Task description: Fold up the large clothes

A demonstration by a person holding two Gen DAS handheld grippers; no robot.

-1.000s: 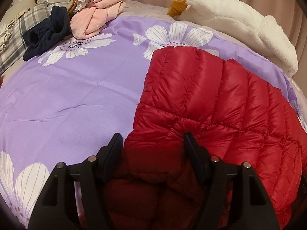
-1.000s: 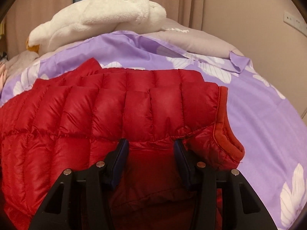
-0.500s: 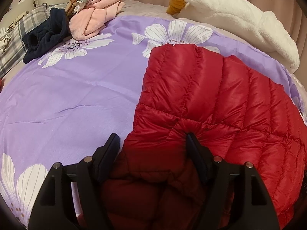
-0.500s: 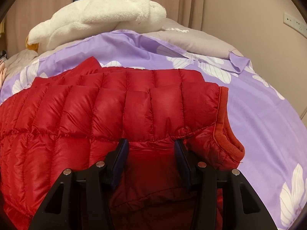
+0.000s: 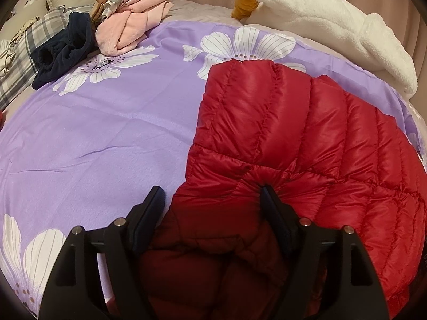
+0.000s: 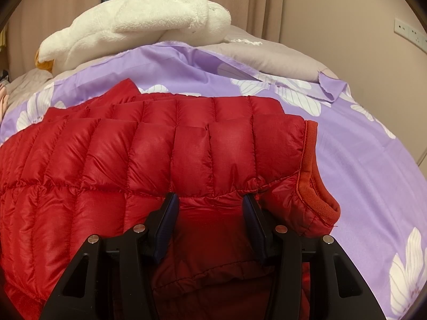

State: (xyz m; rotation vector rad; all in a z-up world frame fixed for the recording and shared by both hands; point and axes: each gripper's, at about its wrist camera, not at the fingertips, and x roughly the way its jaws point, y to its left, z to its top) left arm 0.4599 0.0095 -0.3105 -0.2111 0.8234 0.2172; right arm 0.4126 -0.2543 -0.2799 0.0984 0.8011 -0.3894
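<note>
red puffer jacket point(image 5: 293, 133) on purple floral sheet point(image 5: 106, 133)
my left gripper point(image 5: 210, 194) and right gripper point(image 6: 209, 200) stand apart, jacket fabric between their fingers.

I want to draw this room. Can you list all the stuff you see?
Red quilted puffer jacket: one, red, folded on the bed.
Purple bedsheet with white flowers: one, under the jacket.
White fluffy goose plush toy: one, white with orange beak, far edge of bed.
Pink folded garment: one, far left pile.
Dark navy garment: one, beside the pink one.
Grey plaid cloth: one, far left.
Left claw: black, jacket between fingers.
Right claw: black, jacket between fingers.
</note>
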